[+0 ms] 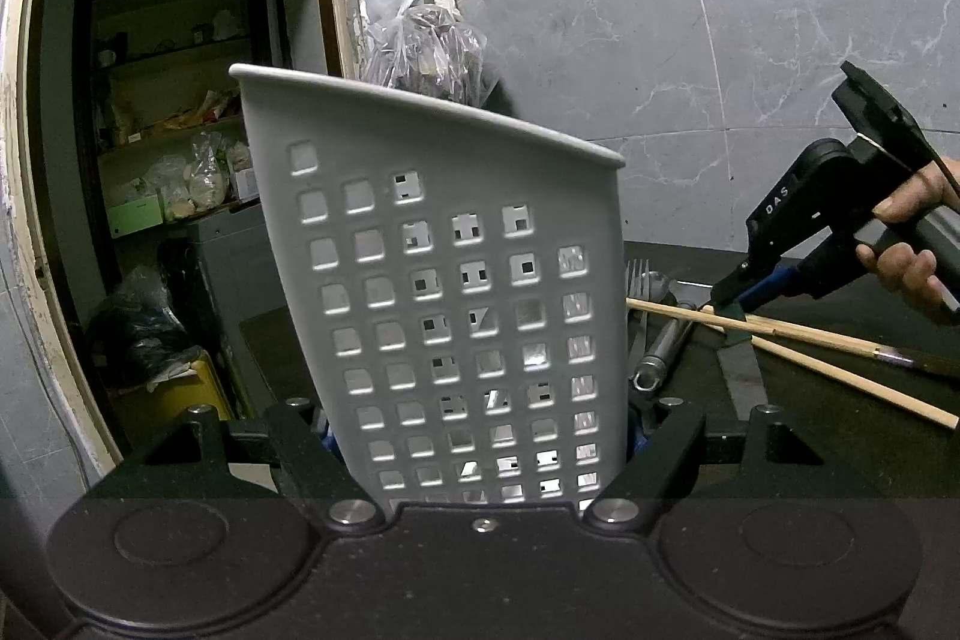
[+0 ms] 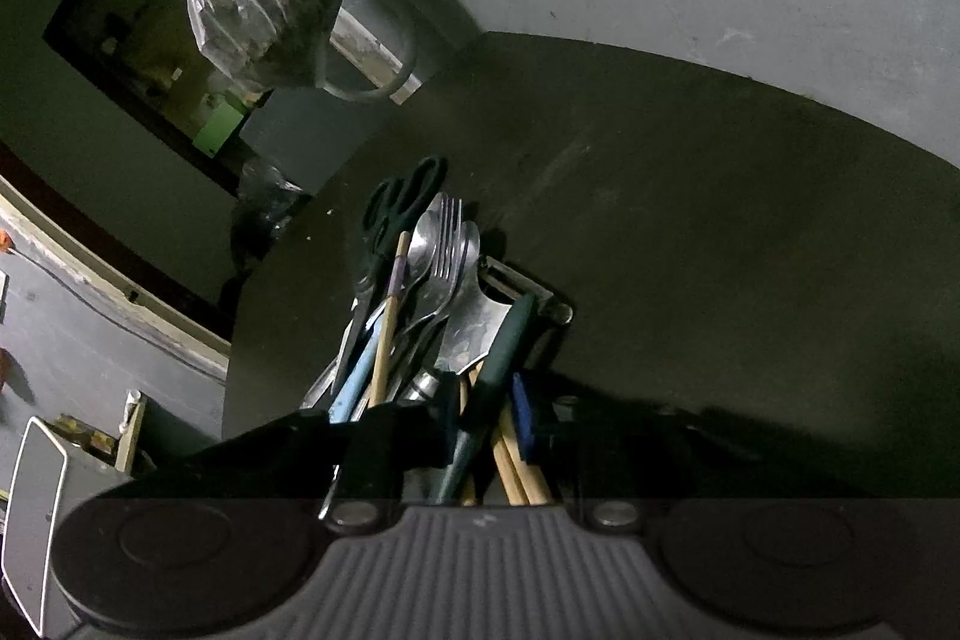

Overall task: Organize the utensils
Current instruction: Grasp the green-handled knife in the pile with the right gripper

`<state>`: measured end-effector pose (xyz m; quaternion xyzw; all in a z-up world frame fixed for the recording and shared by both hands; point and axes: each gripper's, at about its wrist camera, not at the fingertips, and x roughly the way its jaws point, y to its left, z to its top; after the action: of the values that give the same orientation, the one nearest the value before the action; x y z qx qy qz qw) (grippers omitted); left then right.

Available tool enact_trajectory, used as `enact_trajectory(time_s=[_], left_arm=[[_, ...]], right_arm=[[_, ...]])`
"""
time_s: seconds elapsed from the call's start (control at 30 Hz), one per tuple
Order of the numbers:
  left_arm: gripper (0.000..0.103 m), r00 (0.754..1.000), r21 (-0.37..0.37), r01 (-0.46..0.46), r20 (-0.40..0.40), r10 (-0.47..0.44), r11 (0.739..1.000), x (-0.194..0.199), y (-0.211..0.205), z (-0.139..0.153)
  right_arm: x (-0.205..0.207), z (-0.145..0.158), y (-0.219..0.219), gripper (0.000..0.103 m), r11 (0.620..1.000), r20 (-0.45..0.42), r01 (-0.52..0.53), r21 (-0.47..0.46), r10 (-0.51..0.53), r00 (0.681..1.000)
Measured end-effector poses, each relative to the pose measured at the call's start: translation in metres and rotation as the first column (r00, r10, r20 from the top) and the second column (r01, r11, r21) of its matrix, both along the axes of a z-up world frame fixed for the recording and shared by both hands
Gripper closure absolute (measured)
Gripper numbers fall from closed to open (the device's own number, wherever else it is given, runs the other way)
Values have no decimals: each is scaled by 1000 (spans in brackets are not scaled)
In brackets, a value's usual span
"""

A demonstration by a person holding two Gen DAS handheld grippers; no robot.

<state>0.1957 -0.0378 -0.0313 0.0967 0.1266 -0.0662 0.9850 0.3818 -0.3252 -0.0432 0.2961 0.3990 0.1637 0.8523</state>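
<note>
Utensil pile on dark tabletop: forks, spoons, black-handled scissors, chopsticks, peeler, blue-handled piece, dark green handle. Right gripper angled down over near end of pile, rolled sideways; blue-padded jaws narrowed around green handle and chopsticks, firm pinch cannot be told. Hand wraps its grip. Left gripper near level, jaws clamped on sides of white perforated utensil holder, holder upright, tilted, just left of pile. Marble wall behind.
</note>
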Motion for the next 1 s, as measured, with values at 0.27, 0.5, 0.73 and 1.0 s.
enact_trajectory(time_s=[0.27,0.5,0.73,1.0], left_arm=[[24,1000,0,0,0,0,1000,0,-1,1],[24,1000,-1,-2,0,2,1000,0,-1,0],[24,1000,0,-2,-1,2,1000,1,-1,0],[24,1000,0,-2,-1,2,1000,1,-1,0]], right_arm=[[8,3,4,83,1000,-23,-21,-8,21,1000],[14,5,12,85,999,-27,-37,-32,36,999],[11,5,12,89,999,-25,-33,-14,33,999],[-2,-5,-3,91,996,2,-9,89,9,1000]])
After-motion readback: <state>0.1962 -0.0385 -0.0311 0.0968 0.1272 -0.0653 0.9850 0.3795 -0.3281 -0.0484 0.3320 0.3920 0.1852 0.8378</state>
